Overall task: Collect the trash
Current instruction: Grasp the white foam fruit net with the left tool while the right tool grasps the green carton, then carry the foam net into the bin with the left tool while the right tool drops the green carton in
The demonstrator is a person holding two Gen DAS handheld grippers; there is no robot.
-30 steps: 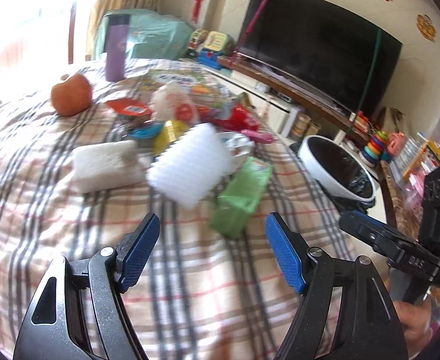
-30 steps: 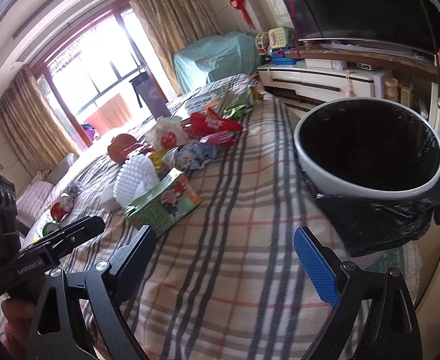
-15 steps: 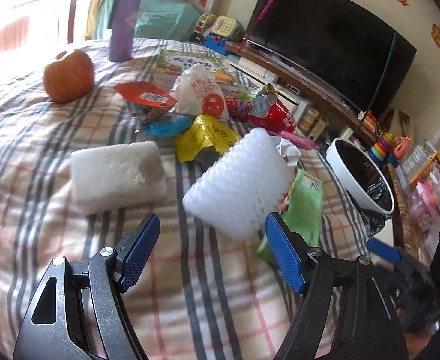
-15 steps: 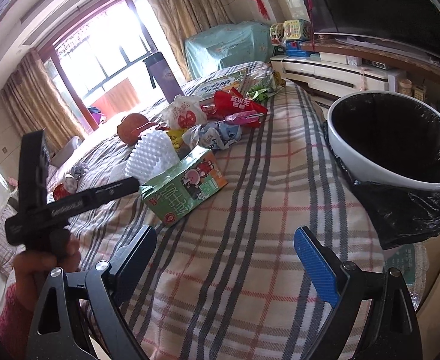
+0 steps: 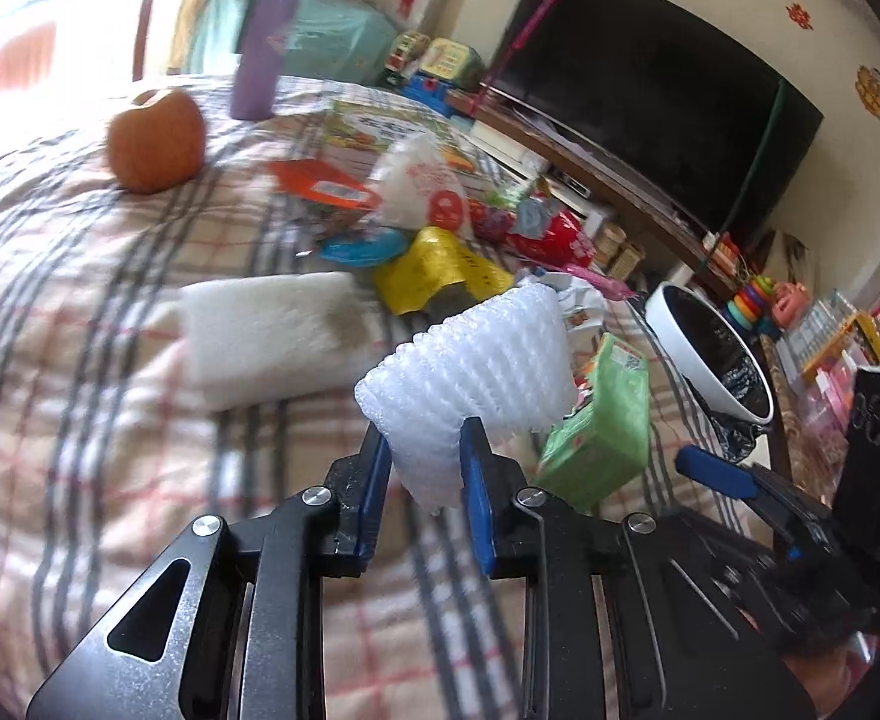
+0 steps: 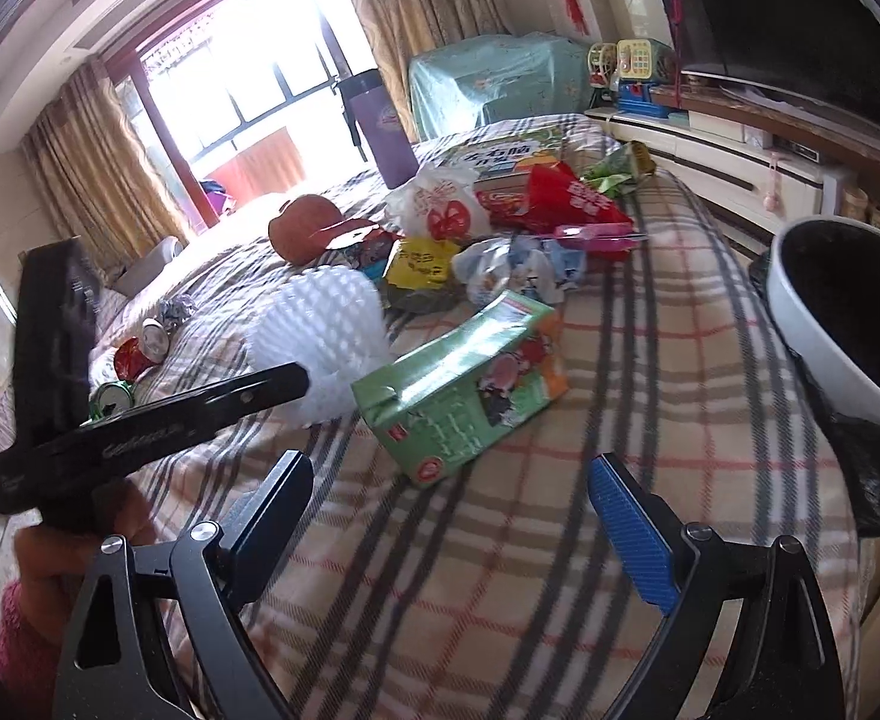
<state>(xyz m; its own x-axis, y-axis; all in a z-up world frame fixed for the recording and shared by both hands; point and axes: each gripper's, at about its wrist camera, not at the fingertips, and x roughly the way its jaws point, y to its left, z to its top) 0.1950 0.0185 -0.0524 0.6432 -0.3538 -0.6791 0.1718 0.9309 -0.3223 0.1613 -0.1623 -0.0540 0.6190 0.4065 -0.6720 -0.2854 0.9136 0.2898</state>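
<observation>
Trash lies scattered on a plaid blanket (image 5: pixel 80 372). My left gripper (image 5: pixel 425 456) has the near edge of a white foam net (image 5: pixel 481 348) between its blue pads. The jaws are closing and the pads pinch the net. In the right wrist view the same foam net (image 6: pixel 326 324) sits behind a black finger (image 6: pixel 230 402) of the left gripper. My right gripper (image 6: pixel 451 498) stands open above the blanket with nothing between its fingers. A green carton (image 6: pixel 469 384) lies just ahead of it. A white bin with a black liner (image 6: pixel 811 330) stands at the right edge of the bed.
A white foam block (image 5: pixel 272 336) lies left of the net. Beyond it are a yellow wrapper (image 5: pixel 434 270), a white bag (image 5: pixel 422 186), a red packet (image 5: pixel 559 240), an orange round fruit (image 5: pixel 155 141) and a purple bottle (image 5: pixel 260 48). Cans (image 6: pixel 140 354) lie at the far left.
My left gripper moved forward to the foam net and its jaws closed onto the net's edge. My right gripper moved closer to the green carton and stayed open.
</observation>
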